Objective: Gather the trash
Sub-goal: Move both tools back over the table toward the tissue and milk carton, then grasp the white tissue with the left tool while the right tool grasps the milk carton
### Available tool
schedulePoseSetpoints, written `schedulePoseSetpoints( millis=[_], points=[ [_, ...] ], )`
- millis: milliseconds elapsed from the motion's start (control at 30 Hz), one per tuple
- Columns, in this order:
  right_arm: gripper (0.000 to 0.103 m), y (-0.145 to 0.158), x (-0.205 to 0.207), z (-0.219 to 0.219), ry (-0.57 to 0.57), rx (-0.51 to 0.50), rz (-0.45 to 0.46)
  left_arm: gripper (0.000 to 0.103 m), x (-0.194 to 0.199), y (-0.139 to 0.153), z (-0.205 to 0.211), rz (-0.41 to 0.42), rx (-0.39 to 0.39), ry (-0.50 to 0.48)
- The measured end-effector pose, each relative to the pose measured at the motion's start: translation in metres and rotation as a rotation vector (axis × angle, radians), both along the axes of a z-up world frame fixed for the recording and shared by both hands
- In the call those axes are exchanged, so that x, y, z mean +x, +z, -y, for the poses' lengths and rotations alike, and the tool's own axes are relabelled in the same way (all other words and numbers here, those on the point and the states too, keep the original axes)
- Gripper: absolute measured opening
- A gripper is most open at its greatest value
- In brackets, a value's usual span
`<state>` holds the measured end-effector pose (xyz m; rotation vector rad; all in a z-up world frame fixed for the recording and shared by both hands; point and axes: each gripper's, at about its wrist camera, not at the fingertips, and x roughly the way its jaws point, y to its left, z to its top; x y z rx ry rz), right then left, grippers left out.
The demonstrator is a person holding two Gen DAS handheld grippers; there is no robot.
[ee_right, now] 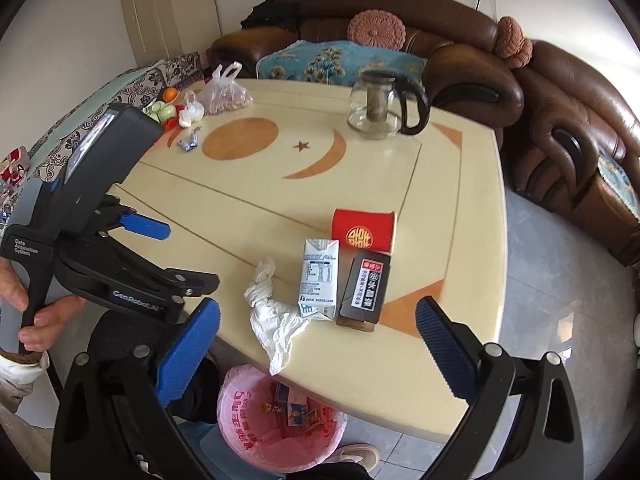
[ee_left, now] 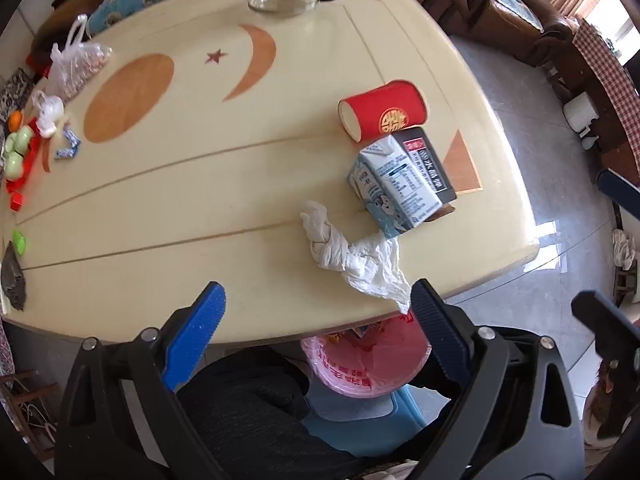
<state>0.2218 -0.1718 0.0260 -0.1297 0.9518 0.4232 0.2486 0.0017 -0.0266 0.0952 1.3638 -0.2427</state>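
The left gripper [ee_left: 318, 310] hangs over the near edge of the cream table [ee_left: 200, 200]. Its two blue fingers [ee_left: 196, 332] are spread wide apart and hold nothing. The right gripper [ee_right: 318, 344] is also at the near edge, with its fingers wide apart and nothing between them. A hand [ee_right: 36, 312] grips the handle of the left gripper at the left of the right wrist view.

The trash sits in a little bunch near the right corner of the table. A crumpled white tissue [ee_left: 352, 252] lies closest to the edge, and one end of it hangs a bit over the side. Just behind it is a milk carton [ee_left: 394, 184] lying flat, touching a black box [ee_left: 430, 164] beside it. A red paper cup [ee_left: 384, 108] lies on its side just behind those two.

Under the table edge, right below the tissue, is a bin with a pink bag [ee_right: 276, 420] in it. Some wrappers are already inside.

The middle of the table is bare, with lots of room to move. A glass teapot [ee_right: 380, 104] stands far back. A plastic bag of nuts [ee_right: 224, 94] and small bits sit at the far left edge. A brown sofa [ee_right: 560, 120] is behind the table, well apart from the trash
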Motion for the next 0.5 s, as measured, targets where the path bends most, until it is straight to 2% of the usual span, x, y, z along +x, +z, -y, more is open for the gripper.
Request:
schedulePoseSetpoints(
  millis=[267, 433, 500],
  points=[
    [0.096, -0.041, 0.020, -0.010, 0.006, -0.033, -0.056, 0.091, 0.018, -0.043, 0.005, -0.059, -0.001, 0.030],
    [0.096, -0.071, 0.033, -0.022, 0.023, -0.091, -0.069, 0.091, 0.032, -0.068, 0.003, -0.095, 0.009, 0.077],
    [0.096, -0.079, 0.037, -0.022, 0.033, -0.084, -0.082, 0.091, 0.036, -0.077, -0.001, -0.120, -0.011, 0.104]
  ],
)
